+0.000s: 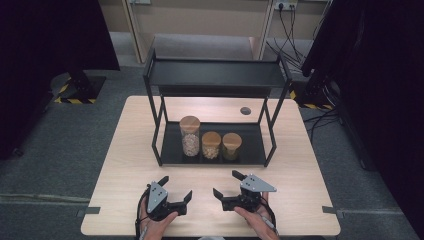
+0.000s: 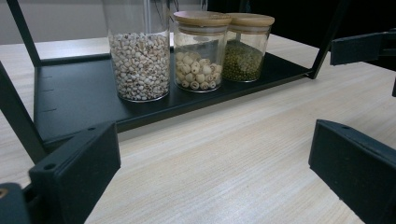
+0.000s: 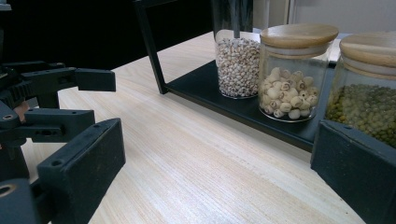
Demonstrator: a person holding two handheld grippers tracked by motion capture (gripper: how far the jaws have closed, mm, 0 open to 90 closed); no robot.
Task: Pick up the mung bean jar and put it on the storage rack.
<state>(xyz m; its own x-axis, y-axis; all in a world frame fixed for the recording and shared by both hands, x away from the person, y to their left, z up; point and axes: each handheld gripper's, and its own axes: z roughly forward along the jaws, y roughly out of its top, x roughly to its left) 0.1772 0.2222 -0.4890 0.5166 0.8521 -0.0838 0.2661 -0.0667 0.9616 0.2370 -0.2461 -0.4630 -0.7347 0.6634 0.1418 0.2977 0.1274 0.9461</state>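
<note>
Light wooden tabletop (image 1: 130, 150) carrying a black two-tier metal rack (image 1: 215, 75) near its far edge. On the rack's lower shelf (image 1: 250, 145), three wooden-lidded glass jars stand in a row: tall grain jar (image 1: 190, 136), white-seed jar (image 1: 211, 145), green-bean jar (image 1: 231, 146).

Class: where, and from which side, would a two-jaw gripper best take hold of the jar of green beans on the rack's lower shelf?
Grip the green-bean jar around its round glass body, probably below the wooden lid, coming from the open front with the right gripper. The round-seed jar stands close beside it, so the jaws' room there is tight.
</note>
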